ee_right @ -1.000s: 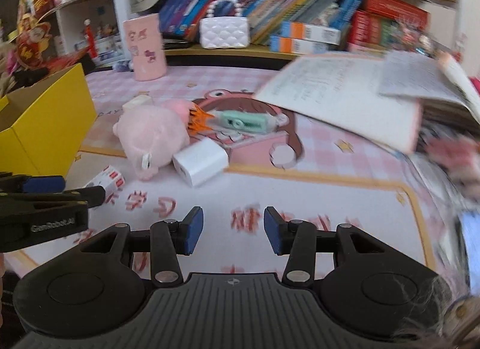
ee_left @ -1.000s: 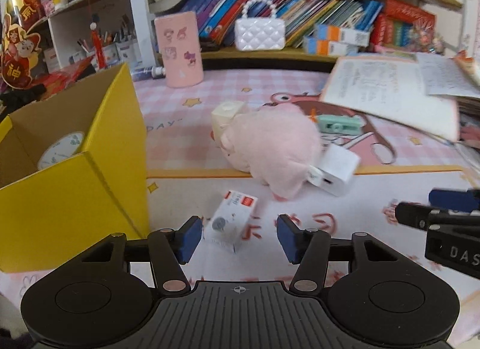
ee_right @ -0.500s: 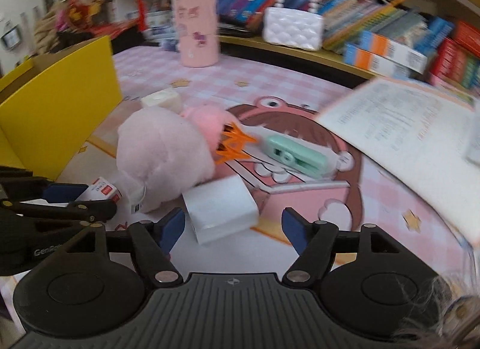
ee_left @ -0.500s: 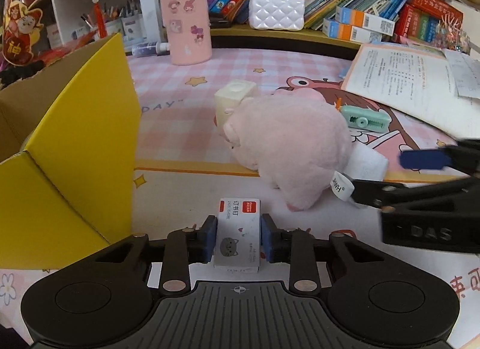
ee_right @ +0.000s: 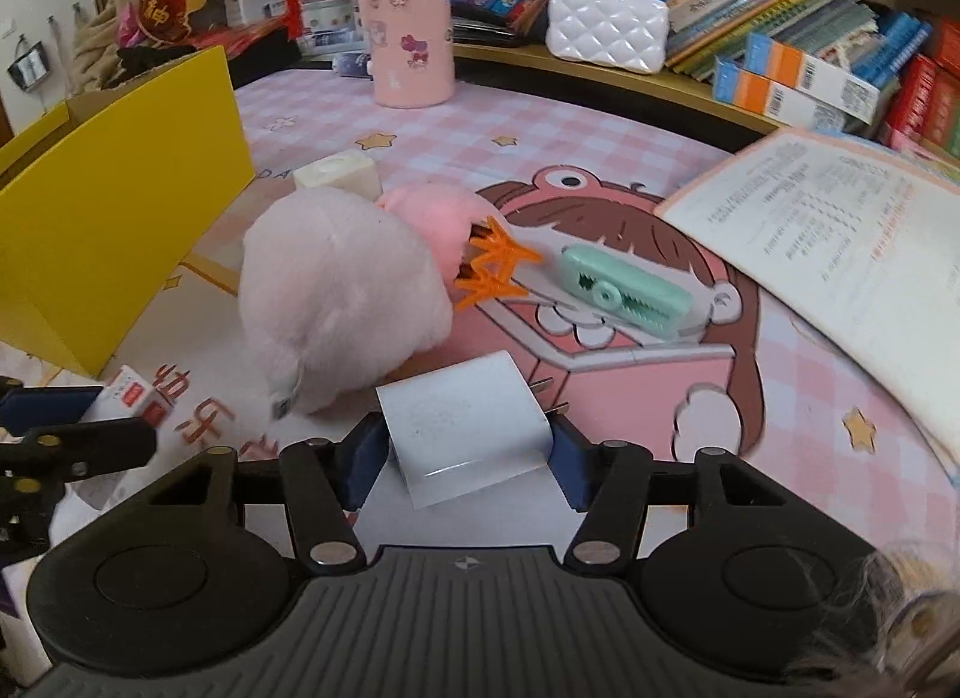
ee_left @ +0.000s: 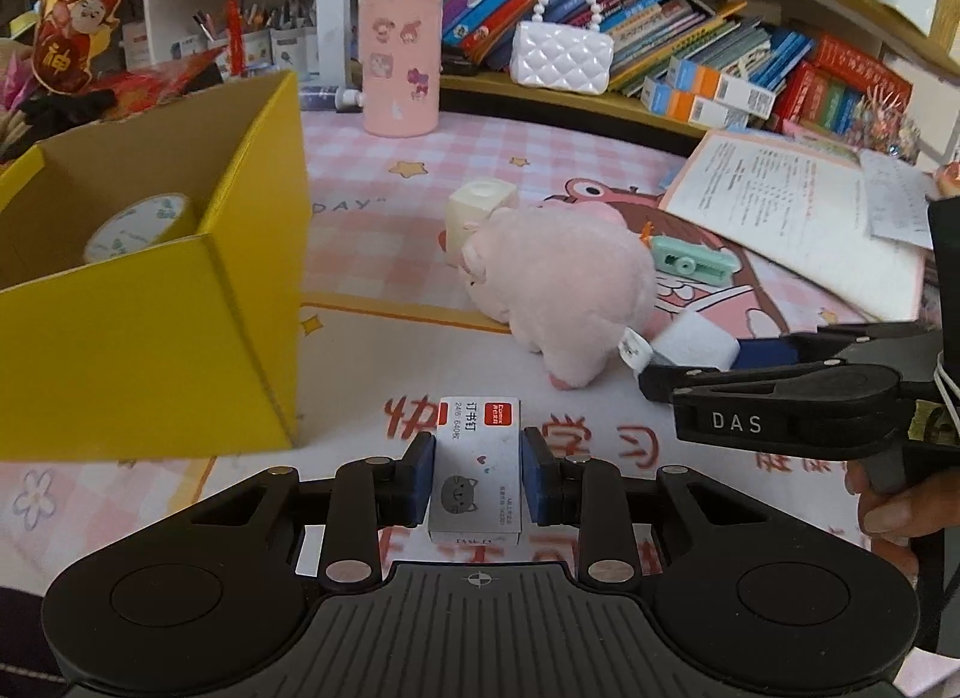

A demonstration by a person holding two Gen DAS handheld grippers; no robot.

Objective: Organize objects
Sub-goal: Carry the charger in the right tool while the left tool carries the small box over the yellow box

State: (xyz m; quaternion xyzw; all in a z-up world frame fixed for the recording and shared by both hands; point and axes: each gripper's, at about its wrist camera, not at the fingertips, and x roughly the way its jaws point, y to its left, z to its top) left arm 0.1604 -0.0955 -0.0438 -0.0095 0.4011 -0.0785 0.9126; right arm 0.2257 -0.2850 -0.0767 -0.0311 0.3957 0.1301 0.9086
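My left gripper (ee_left: pixel 477 473) is shut on a small white staple box (ee_left: pixel 477 467) with a red label and a grey cat print, just above the mat. My right gripper (ee_right: pixel 465 458) has its blue pads against both sides of a white charger plug (ee_right: pixel 465 428) that lies on the mat; it also shows in the left wrist view (ee_left: pixel 696 341). A yellow cardboard box (ee_left: pixel 150 302) stands open at the left with a tape roll (ee_left: pixel 135 224) inside. A pink plush toy (ee_left: pixel 558 290) lies in the middle.
A cream cube (ee_left: pixel 480 212), a mint green correction tape (ee_right: pixel 624 290) and an orange hair clip (ee_right: pixel 492 269) lie around the plush. An open booklet (ee_left: pixel 804 212) lies at the right. A pink cup (ee_left: pixel 399 71) and a white purse (ee_left: pixel 561 59) stand by the bookshelf.
My left gripper closed on the staple box and lifted it slightly. My right gripper moved forward and closed around the white charger plug.
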